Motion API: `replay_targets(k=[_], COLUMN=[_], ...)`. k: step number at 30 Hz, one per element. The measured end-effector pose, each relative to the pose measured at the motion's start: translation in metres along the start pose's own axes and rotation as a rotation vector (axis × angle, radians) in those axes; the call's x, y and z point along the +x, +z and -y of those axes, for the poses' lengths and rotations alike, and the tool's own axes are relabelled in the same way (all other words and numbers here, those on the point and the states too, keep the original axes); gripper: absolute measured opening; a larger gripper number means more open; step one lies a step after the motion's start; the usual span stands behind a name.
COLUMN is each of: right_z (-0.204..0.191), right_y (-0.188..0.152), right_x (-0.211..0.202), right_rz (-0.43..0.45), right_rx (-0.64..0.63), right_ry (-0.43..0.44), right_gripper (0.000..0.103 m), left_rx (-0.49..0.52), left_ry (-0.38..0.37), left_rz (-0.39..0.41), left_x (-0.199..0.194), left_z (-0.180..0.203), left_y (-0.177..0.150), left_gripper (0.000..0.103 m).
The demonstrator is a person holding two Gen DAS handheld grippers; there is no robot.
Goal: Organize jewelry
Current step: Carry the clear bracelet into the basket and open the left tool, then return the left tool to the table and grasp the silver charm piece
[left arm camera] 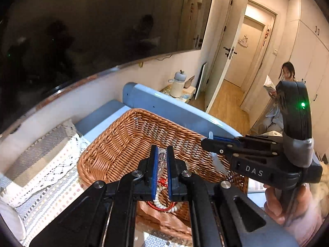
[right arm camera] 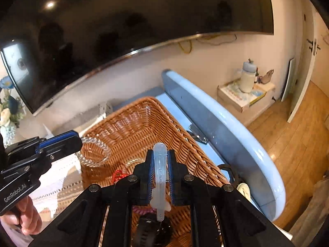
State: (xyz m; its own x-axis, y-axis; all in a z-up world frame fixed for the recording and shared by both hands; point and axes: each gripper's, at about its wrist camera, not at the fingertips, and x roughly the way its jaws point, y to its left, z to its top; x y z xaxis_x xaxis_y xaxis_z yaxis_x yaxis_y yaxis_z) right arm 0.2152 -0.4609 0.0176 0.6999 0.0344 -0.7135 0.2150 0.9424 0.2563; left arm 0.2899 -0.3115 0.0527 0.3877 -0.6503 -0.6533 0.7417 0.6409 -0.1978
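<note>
From the left wrist view, our left claw (left arm camera: 162, 164) is pinched nearly closed on what looks like a small clear packet (left arm camera: 161, 160), held over the wicker basket (left arm camera: 115, 144). Below it a white bead bracelet (left arm camera: 164, 205) with a red cord lies on the basket floor. The packet is thin and slippery-looking; we judge it could slide out sideways, or we could snag the bracelet if we dip too low. The right claw (left arm camera: 207, 140) crosses the basket's far rim, close enough that the two tools could knock together.

From the right wrist view, our right claw (right arm camera: 160, 164) grips a translucent white hair clip (right arm camera: 159, 177) upright above the basket. A dark watch (right arm camera: 152, 228) sits below. The clip is held along its narrow body, so it may twist as we release and land outside, on the table, where a metal clip (right arm camera: 198, 134) already lies.
</note>
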Motion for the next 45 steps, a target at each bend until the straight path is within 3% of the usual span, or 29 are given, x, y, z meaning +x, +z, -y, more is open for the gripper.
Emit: replay_targets(k=[4, 6, 8, 10, 17, 23, 28, 31, 35, 39, 45], right_z=[0.003, 0.004, 0.002, -0.001, -0.039, -0.099, -0.158, -0.176, -0.182, -0.174, -0.170], right_y=[-0.004, -0.005, -0.005, -0.005, -0.020, -0.056, -0.098, -0.125, -0.158, -0.169, -0.172], right_x=[0.006, 0.005, 0.000, -0.010, -0.064, -0.106, -0.108, -0.088, -0.044, -0.012, 0.003], right_rz=[-0.008, -0.006, -0.003, 0.012, 0.054, 0.075, 0.056, 0.026, -0.009, -0.049, -0.088], right_rx=[0.002, 0.001, -0.004, -0.008, -0.057, -0.150, -0.256, -0.253, -0.244, -0.205, -0.185], right_ry=[-0.008, -0.008, -0.007, -0.006, 0.060, 0.162, 0.221, 0.280, 0.278, 0.289, 0.278], right_gripper=[0.013, 0.013, 0.016, 0.023, 0.024, 0.028, 0.033, 0.041, 0.041, 0.041, 0.041], left_rx=[0.013, 0.012, 0.000, -0.006, -0.047, -0.094, -0.137, -0.187, -0.259, -0.302, -0.352], left_ry=[-0.003, -0.009, 0.006, 0.039, 0.079, 0.171, 0.258, 0.277, 0.273, 0.251, 0.200], left_rz=[0.008, 0.026, 0.045, 0.081, 0.143, 0.180, 0.162, 0.123, 0.079, 0.025, -0.097], left_x=[0.002, -0.006, -0.021, -0.041, -0.126, -0.205, -0.238, -0.243, -0.239, -0.215, -0.161], left_z=[-0.001, 0.000, -0.001, -0.002, -0.016, -0.031, -0.048, -0.065, -0.089, -0.107, -0.126], left_y=[-0.002, -0.002, -0.002, -0.004, -0.031, -0.086, -0.140, -0.173, -0.204, -0.222, -0.232], left_gripper=[0.005, 0.012, 0.045, 0.058, 0.059, 0.059, 0.059, 0.059, 0.059, 0.059, 0.059])
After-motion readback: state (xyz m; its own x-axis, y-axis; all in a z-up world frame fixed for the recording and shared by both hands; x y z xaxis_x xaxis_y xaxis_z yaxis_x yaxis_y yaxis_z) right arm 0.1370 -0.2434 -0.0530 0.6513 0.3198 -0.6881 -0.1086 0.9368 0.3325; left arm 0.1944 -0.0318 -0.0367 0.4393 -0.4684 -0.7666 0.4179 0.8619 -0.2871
